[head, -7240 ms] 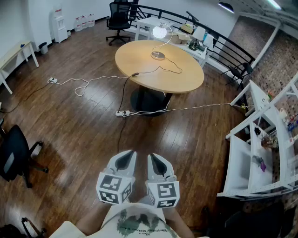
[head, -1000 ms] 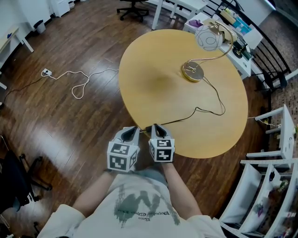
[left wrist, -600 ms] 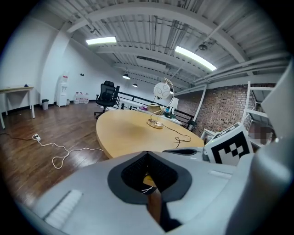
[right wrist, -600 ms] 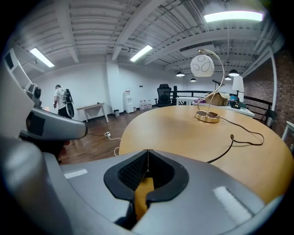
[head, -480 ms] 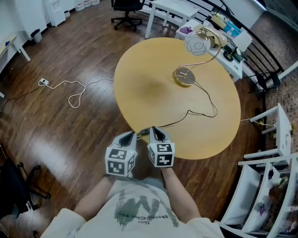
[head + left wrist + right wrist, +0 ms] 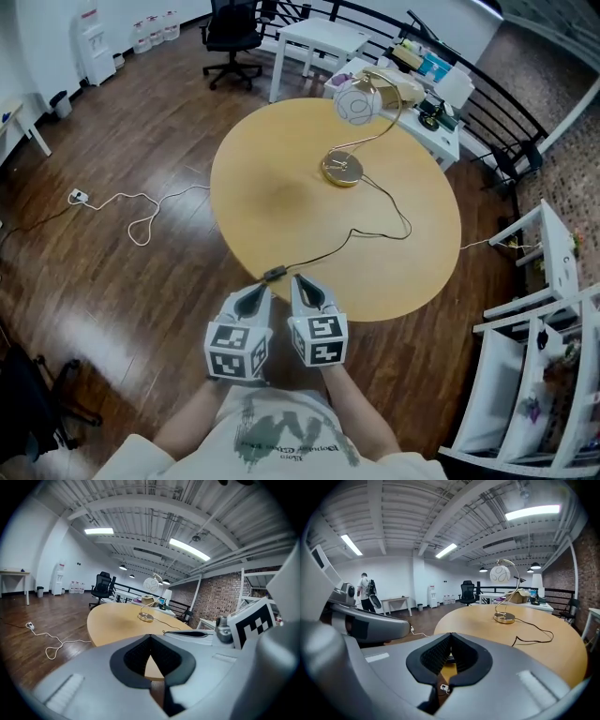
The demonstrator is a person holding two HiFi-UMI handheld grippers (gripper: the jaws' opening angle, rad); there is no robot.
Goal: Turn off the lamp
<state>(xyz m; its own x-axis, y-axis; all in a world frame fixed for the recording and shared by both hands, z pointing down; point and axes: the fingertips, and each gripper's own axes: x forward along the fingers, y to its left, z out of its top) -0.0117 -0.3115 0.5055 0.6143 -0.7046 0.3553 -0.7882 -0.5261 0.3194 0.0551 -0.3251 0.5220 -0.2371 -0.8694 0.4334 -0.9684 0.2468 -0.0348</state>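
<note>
The lamp stands on the round wooden table (image 6: 272, 178): a brass base (image 6: 341, 170), a curved stem and a white globe shade (image 6: 357, 106) that does not glow. Its black cord (image 6: 375, 230) runs to an inline switch (image 6: 275, 274) at the table's near edge. My left gripper (image 6: 257, 292) and right gripper (image 6: 302, 281) sit side by side just short of that switch, both shut with nothing in them. The left gripper view shows the shut left gripper (image 6: 150, 641) and the lamp base (image 6: 146, 617). The right gripper view shows the shut right gripper (image 6: 451, 641) and the globe (image 6: 500, 574).
A white desk (image 6: 314, 37) with clutter stands behind the table, an office chair (image 6: 225, 33) beside it. White shelving (image 6: 544, 309) is at the right. A white extension cord (image 6: 131, 211) loops on the wooden floor at the left. A person (image 6: 365, 595) stands far off.
The globe glowed 7.2 s ago and is dim now. Over the last second both grippers drew back slightly from the table's edge, still shut, and the head view shifted.
</note>
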